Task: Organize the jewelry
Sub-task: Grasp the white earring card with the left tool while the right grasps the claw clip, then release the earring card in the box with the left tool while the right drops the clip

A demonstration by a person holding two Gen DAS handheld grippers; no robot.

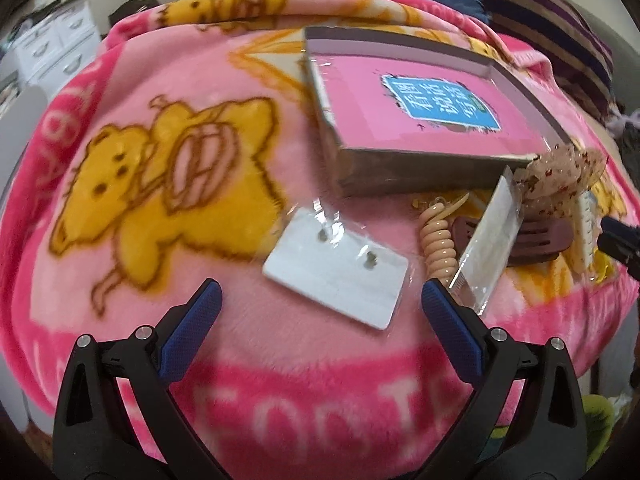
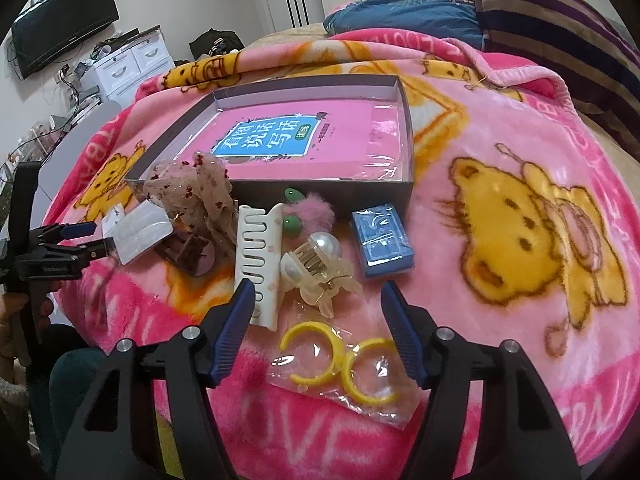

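A shallow grey box (image 2: pixel 404 120) with a pink book (image 2: pixel 280 140) inside sits on a pink bear blanket (image 2: pixel 520 160), and the jewelry lies in a clutter just in front of it. The right gripper (image 2: pixel 318 300) hangs with its jaws apart and nothing pressed between them, above a bag of yellow hoop earrings (image 2: pixel 340 364). A white comb (image 2: pixel 260 264), a pearl hair clip (image 2: pixel 316 268) and a small blue box (image 2: pixel 382 246) crowd close behind. The left gripper (image 1: pixel 322 300) stands open over a white earring card (image 1: pixel 340 272), with a coiled hair tie (image 1: pixel 438 240) and a second card (image 1: pixel 486 248) just beside.
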